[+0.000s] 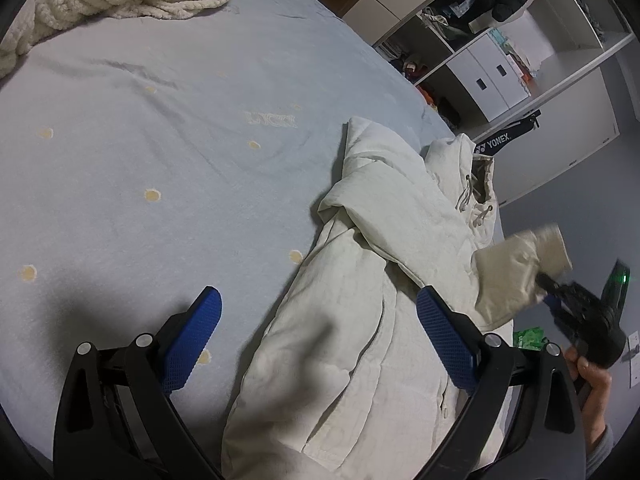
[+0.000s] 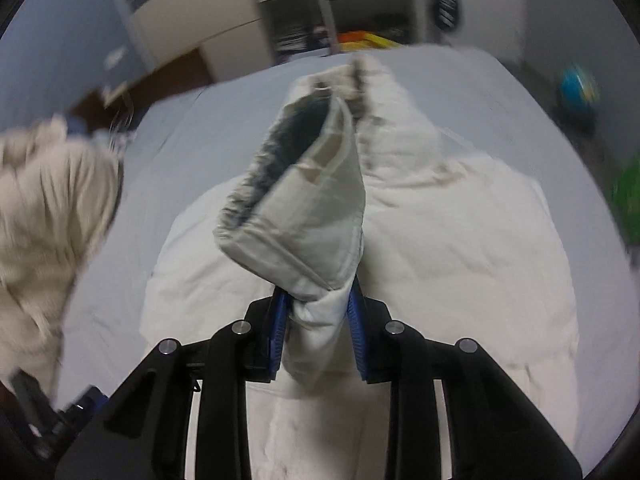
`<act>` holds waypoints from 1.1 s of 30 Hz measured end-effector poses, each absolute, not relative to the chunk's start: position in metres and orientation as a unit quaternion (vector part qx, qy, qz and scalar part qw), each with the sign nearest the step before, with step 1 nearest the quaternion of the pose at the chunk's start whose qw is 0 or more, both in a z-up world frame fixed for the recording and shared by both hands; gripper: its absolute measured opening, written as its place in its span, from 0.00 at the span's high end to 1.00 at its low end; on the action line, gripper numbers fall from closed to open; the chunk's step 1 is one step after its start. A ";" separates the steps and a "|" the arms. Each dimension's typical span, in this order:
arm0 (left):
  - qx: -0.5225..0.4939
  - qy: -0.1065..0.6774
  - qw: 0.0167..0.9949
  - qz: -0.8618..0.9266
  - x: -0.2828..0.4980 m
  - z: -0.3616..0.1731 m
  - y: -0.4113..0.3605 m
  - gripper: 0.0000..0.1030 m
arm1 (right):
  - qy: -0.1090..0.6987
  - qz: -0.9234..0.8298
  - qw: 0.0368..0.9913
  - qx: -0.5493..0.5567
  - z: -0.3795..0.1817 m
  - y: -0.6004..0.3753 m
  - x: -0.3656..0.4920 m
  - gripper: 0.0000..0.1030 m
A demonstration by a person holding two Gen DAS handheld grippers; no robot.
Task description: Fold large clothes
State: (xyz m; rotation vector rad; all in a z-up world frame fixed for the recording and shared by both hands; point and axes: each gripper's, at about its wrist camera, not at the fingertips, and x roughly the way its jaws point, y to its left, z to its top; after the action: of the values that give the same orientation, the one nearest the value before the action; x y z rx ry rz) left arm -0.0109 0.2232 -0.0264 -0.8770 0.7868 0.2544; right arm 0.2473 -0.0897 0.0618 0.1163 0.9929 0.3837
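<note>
Your right claw (image 2: 318, 320) clamps jacket (image 1: 360, 320) cuff (image 2: 296, 208), lifted above bed (image 1: 160, 160); your left claw (image 1: 316, 340) gapes, empty.

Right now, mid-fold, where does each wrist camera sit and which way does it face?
Left wrist: behind the open left gripper, angled down across the bed at the cream jacket; the person's right hand shows at right.
Right wrist: behind the right gripper, shut on the jacket's sleeve cuff, facing down over the jacket toward the shelves.
Shared: jacket, cuff, bed, right gripper.
</note>
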 end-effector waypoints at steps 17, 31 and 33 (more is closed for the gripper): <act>-0.380 0.387 0.830 0.135 -0.003 -0.023 0.215 0.08 | 0.542 0.158 0.766 0.307 -0.042 -0.213 0.247 0.43; -0.381 0.386 0.829 0.135 -0.003 -0.022 0.215 0.08 | 0.516 0.127 0.761 0.372 -0.046 -0.258 0.251 0.39; -0.380 0.387 0.829 0.136 -0.003 -0.022 0.215 0.08 | 0.515 0.125 0.765 0.366 -0.045 -0.261 0.253 0.39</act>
State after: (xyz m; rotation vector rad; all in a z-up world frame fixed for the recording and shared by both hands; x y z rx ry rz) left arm -0.0034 0.2146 -0.0224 -0.8074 0.8204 0.2878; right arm 0.2533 -0.2609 -0.0451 0.7961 1.1197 0.2714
